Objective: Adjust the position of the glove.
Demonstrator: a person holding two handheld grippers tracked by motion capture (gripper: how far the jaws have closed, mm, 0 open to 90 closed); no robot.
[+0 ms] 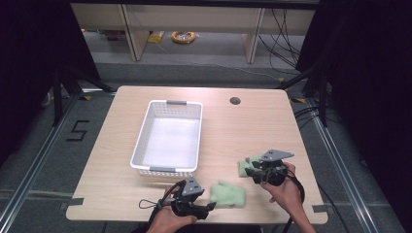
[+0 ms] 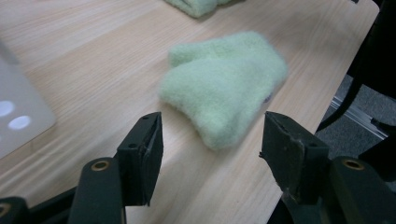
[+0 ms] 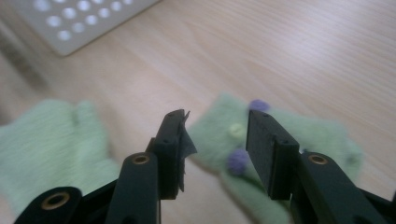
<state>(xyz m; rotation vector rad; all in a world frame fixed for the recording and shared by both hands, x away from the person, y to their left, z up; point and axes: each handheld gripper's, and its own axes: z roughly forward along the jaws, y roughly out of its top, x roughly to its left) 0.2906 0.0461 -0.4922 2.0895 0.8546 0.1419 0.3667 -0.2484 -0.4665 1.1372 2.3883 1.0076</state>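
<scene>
Two fuzzy light-green socks lie near the table's front edge. The folded one [image 1: 227,194] [image 2: 224,88] rests just ahead of my left gripper [image 1: 209,206] [image 2: 210,144], whose jaws stand open and apart from it. The other sock [image 1: 244,167] [image 3: 224,135], with purple dots and a yellow one, lies under my right gripper [image 1: 251,170] [image 3: 215,135]. Those jaws are open too, above the sock with no pad pressing on it. In the right gripper view the folded sock [image 3: 51,140] appears blurred at the left.
A white perforated basket [image 1: 141,141] [image 3: 79,18] stands empty left of centre on the wooden table. A cable hole [image 1: 235,101] is at the back right. The table's front edge runs close behind both hands. A second sock's tip [image 2: 196,5] appears at the top of the left gripper view.
</scene>
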